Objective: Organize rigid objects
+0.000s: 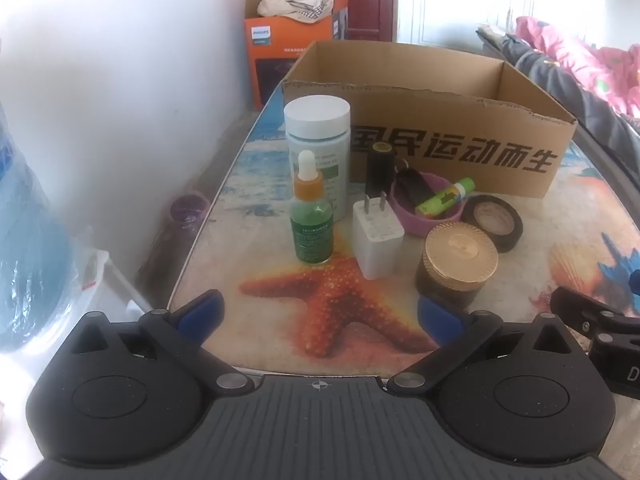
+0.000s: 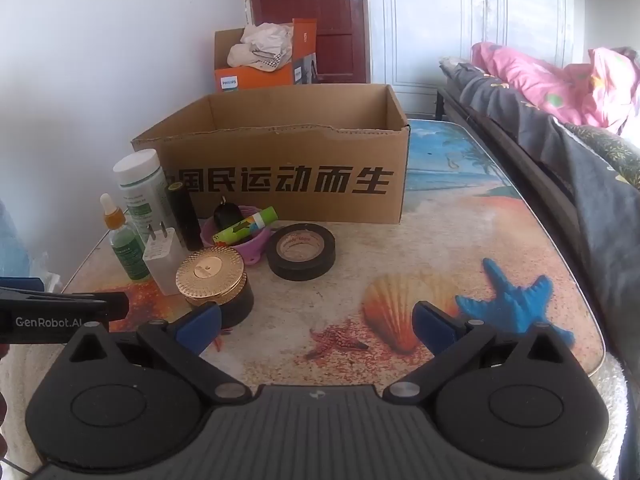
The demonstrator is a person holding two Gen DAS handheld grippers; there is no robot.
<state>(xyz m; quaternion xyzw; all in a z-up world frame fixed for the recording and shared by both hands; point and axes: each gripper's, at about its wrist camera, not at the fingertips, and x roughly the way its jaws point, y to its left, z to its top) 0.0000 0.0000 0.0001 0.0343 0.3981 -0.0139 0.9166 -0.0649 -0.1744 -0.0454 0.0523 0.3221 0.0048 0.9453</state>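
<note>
An open cardboard box [image 1: 456, 152] [image 2: 280, 184] stands at the back of the table. In front of it are a white-capped bottle [image 1: 318, 140], a green dropper bottle [image 1: 312, 216] [image 2: 124, 240], a white charger [image 1: 376, 240] [image 2: 162, 256], a black tube [image 1: 380, 168], a purple bowl [image 1: 440, 216] holding a green lighter [image 1: 444, 196] [image 2: 244, 226], a gold-lidded jar [image 1: 458, 264] [image 2: 214, 276] and a roll of black tape [image 1: 494, 220] [image 2: 302, 250]. My left gripper [image 1: 320, 316] is open and empty in front of the charger. My right gripper [image 2: 316, 324] is open and empty, right of the jar.
The table [image 2: 460, 240] has a beach print and rounded edges. An orange box [image 1: 288, 56] with cloth stands behind on the floor. A bed with pink bedding [image 2: 560, 92] runs along the right. A white wall is at left.
</note>
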